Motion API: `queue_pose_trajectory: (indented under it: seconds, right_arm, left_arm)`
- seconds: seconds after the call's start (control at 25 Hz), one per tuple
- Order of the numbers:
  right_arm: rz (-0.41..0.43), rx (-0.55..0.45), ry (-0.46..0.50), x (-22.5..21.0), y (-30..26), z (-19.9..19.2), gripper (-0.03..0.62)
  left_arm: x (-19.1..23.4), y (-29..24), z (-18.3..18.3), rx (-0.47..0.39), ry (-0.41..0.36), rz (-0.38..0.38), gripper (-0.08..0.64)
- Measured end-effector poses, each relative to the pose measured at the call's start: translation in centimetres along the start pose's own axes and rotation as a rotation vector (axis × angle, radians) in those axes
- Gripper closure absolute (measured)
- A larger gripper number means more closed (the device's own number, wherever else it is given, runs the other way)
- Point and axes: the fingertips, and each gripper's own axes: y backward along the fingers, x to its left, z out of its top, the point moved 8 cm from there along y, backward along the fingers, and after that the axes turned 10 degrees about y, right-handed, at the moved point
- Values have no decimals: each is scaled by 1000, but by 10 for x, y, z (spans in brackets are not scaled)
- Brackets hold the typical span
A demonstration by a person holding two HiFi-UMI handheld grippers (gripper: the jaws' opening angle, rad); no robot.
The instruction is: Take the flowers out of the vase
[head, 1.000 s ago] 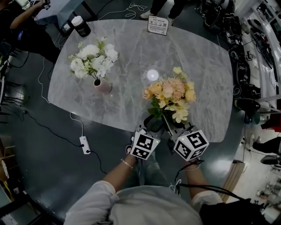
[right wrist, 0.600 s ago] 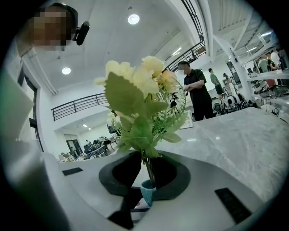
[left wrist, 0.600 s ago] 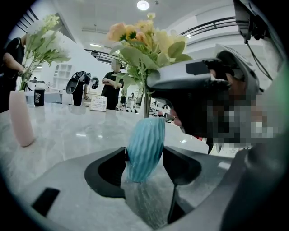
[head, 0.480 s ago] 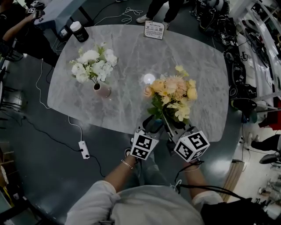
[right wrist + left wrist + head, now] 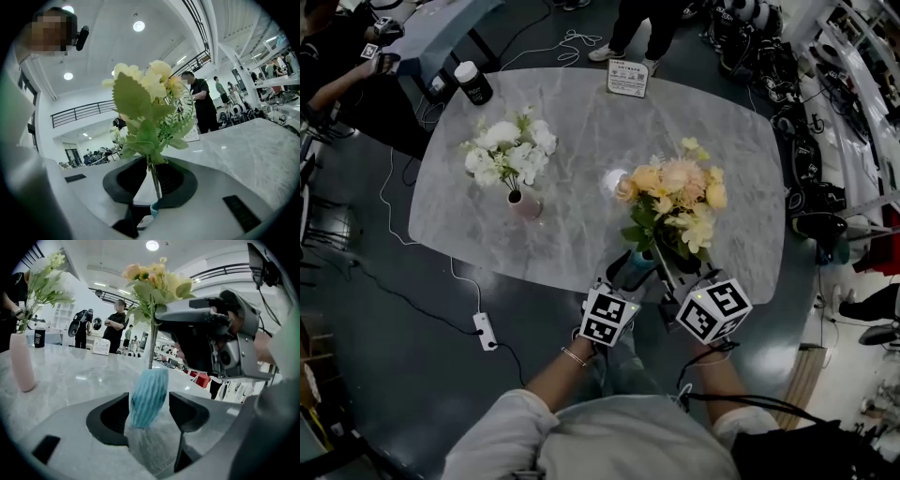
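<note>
Counter: the grey marble counter (image 5: 581, 112) fills the upper middle of the head view and carries both bouquets.
Flowers: the yellow and peach flowers (image 5: 675, 192) stand right of centre in the head view, near the counter's lower edge. They are not yet out of their vase.
White flowers: a second bunch (image 5: 508, 155) in a pink vase (image 5: 525, 204) sits well apart at the upper left. It looks untouched.
Left tongs: the left tongs (image 5: 149, 413) show in the lower middle of the left gripper view. They are drawn in against both sides of the blue vase. This is probably to keep it down on the counter while the flowers are lifted.
Right tongs: the right tongs (image 5: 151, 178) show in the lower middle of the right gripper view. They are narrowed to a slit and pinch the stem just above the vase mouth. This low grip probably lets the whole bunch be pulled straight up.
Vase: the blue ribbed vase (image 5: 149, 397) stands upright on the counter between the left tongs.
Stem: the thin green stem (image 5: 153, 183) runs down between the pads into the blue rim below.
</note>
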Motion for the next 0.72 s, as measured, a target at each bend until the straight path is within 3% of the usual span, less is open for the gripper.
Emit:
queue_pose_trajectory:
  seconds: [0.48, 0.72]
  right_arm:
    - [-52, -74, 11, 2, 12, 35, 534]
    - [-98, -131, 22, 15, 30, 60, 534]
  left_arm:
    - [-9, 25, 31, -47, -37, -36, 296]
    - [-17, 51, 51, -102, -15, -68, 298]
